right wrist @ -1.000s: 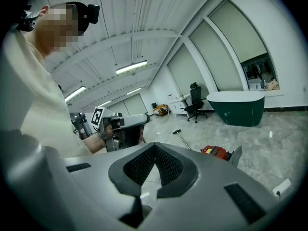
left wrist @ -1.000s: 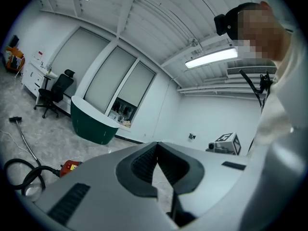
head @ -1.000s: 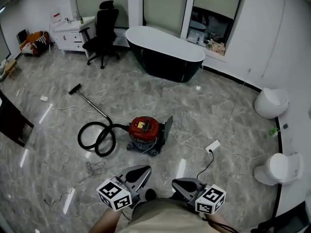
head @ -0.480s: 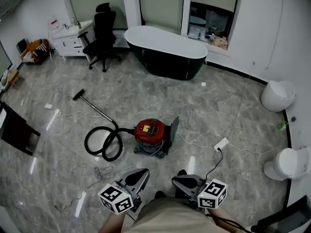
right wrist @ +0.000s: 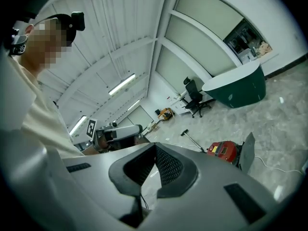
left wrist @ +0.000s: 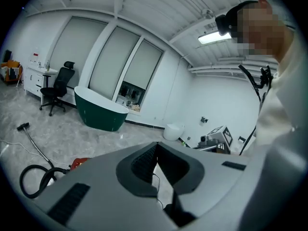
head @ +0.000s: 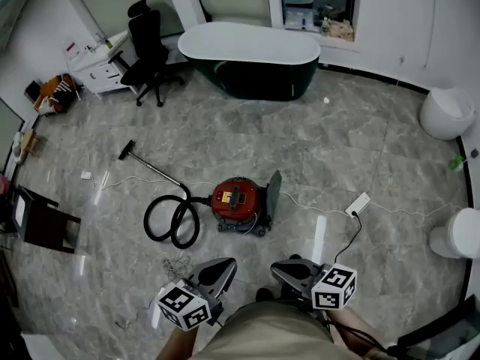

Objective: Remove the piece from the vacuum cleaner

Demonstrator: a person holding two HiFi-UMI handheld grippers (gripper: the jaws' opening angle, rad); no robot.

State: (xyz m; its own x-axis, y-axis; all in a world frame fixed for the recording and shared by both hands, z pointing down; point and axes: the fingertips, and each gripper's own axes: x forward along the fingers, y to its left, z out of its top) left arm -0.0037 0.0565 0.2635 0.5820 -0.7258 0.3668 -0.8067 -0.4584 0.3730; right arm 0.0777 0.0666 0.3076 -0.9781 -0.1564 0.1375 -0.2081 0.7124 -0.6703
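The red vacuum cleaner (head: pixel 236 199) sits on the grey marble floor (head: pixel 322 141) just below the middle of the head view, untouched. A grey panel (head: pixel 274 193) stands upright against its right side. Its black hose (head: pixel 171 220) coils to the left, and the wand (head: pixel 154 169) runs up-left to a floor head. A white cable trails right to a power strip (head: pixel 358 203). A dark green bathtub (head: pixel 251 55) stands at top centre, with an office chair (head: pixel 146 47) to its left.

Both claws hang at the bottom edge, well short of the vacuum. The left gripper (head: pixel 223 265) and the right gripper (head: pixel 283 267) each have their tips pressed together, holding nothing.
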